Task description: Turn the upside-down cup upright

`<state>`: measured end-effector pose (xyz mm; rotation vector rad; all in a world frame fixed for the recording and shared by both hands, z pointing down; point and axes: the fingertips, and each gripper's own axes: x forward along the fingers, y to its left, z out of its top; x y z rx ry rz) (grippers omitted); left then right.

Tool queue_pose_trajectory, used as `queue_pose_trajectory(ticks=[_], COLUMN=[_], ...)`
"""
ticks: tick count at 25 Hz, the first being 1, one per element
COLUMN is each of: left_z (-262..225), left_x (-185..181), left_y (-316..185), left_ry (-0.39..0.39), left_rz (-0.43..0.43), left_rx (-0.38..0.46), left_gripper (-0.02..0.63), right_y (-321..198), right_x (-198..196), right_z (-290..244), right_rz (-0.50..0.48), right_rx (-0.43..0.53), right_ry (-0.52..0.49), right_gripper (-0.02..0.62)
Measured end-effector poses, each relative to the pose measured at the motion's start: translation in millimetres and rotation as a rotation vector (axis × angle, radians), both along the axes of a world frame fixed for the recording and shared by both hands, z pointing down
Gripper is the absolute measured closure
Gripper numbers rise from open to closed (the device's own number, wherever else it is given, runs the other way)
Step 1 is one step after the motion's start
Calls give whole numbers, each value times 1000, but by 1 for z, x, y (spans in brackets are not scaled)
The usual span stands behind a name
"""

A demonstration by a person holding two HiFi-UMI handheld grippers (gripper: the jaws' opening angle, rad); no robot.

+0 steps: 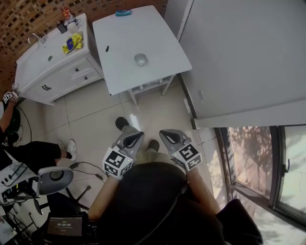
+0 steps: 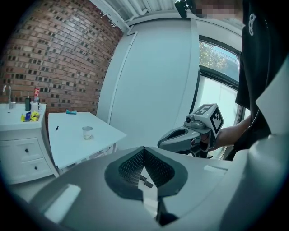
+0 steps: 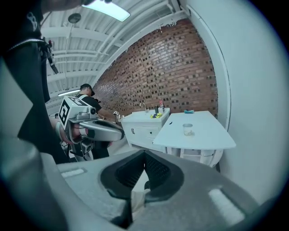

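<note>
A small translucent cup [image 1: 140, 60] stands near the front edge of the white table [image 1: 119, 38]; it is too far off to tell which way up it is. The cup [image 2: 87, 132] shows at the left in the left gripper view, and the cup [image 3: 188, 129] at the right in the right gripper view. Both grippers hang side by side over the tiled floor, well short of the table. My left gripper [image 1: 135, 137] is shut with nothing in it, jaws meeting [image 2: 144, 149]. My right gripper [image 1: 167, 135] is likewise shut and empty [image 3: 145, 154].
A white sink cabinet [image 1: 52, 67] with yellow items stands left of the table against the brick wall. A blue object [image 1: 123, 13] and a small dark item [image 1: 107, 48] lie on the table. A person [image 1: 12, 143] and equipment are at the left; a white wall [image 1: 239, 57] and a window [image 1: 258, 158] at the right.
</note>
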<state>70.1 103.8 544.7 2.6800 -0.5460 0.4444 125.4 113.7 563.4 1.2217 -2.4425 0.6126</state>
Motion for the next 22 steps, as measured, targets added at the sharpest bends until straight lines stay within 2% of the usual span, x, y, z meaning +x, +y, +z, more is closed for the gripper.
queue_pose_trajectory(ticks=[2, 4, 7, 10, 15, 22], left_z=[-2, -4, -7, -13, -25, -28], left_x=[13, 22, 24, 22, -6, -63], left_y=[6, 13, 29, 35, 44, 53], left_ry=[-9, -24, -34, -41, -35, 31], left_rz=[13, 11, 10, 29, 20, 60], left_rx=[10, 12, 21, 55, 76, 48], left_gripper=[594, 594, 595, 594, 594, 594], right_y=[4, 8, 21, 28, 36, 44], right_x=[11, 14, 10, 13, -7, -61], right_z=[-5, -7, -7, -13, -19, -22], right_rz=[9, -21, -67, -50, -31, 6], right_rx=[16, 22, 24, 35, 40, 29], right_ry=[-16, -24, -26, -19, -30, 11], right_gripper=[603, 603, 603, 603, 603, 603])
